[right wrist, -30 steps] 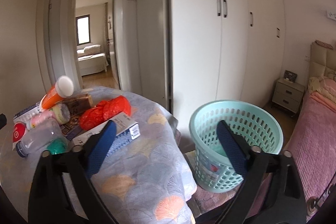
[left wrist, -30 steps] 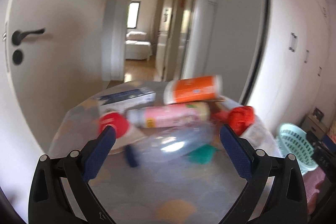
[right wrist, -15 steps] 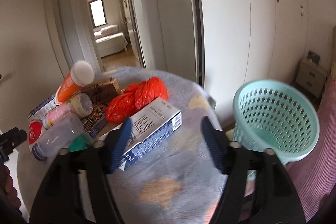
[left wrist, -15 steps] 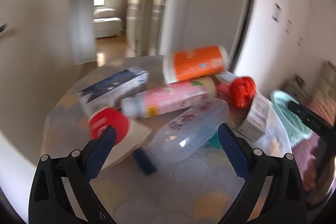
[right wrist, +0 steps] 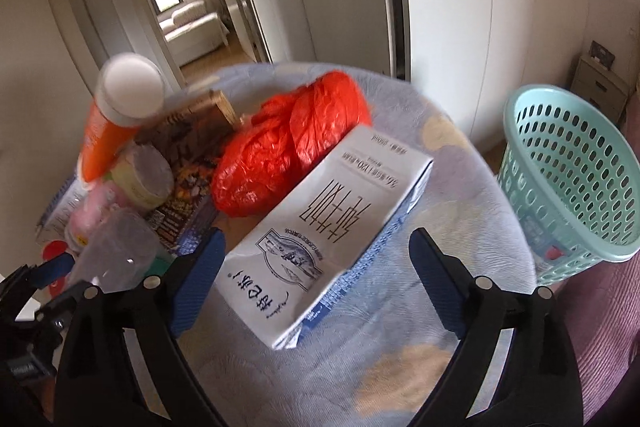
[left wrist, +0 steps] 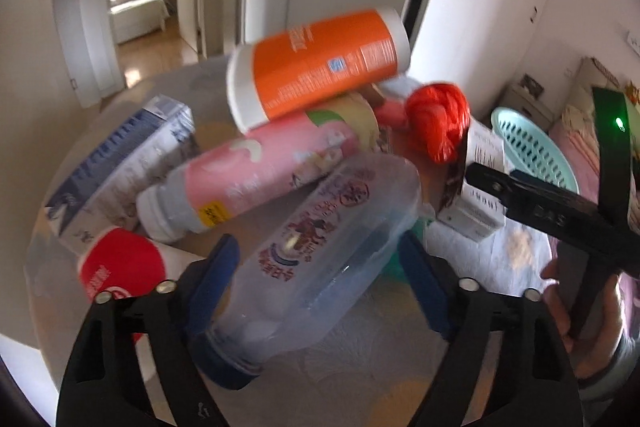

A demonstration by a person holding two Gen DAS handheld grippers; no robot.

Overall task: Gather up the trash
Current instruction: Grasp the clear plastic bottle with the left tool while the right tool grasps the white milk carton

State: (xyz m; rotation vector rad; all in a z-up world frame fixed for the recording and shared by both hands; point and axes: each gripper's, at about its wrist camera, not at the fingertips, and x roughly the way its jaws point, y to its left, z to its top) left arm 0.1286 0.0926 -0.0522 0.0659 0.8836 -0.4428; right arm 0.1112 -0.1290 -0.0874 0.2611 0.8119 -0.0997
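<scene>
Both grippers have closed in — left gripper [left wrist: 320,267] and right gripper [right wrist: 316,275] spread wide over the cluttered patterned tablecloth [right wrist: 460,187].

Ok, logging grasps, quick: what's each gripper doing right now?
Left gripper: open, jaws straddling the clear bottle.
Right gripper: open, straddling the white carton.

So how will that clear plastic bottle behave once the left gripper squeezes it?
The clear plastic bottle looks empty, so probably light. Its thin walls may dent between the open left gripper. Lying on its side, it could roll.
</scene>
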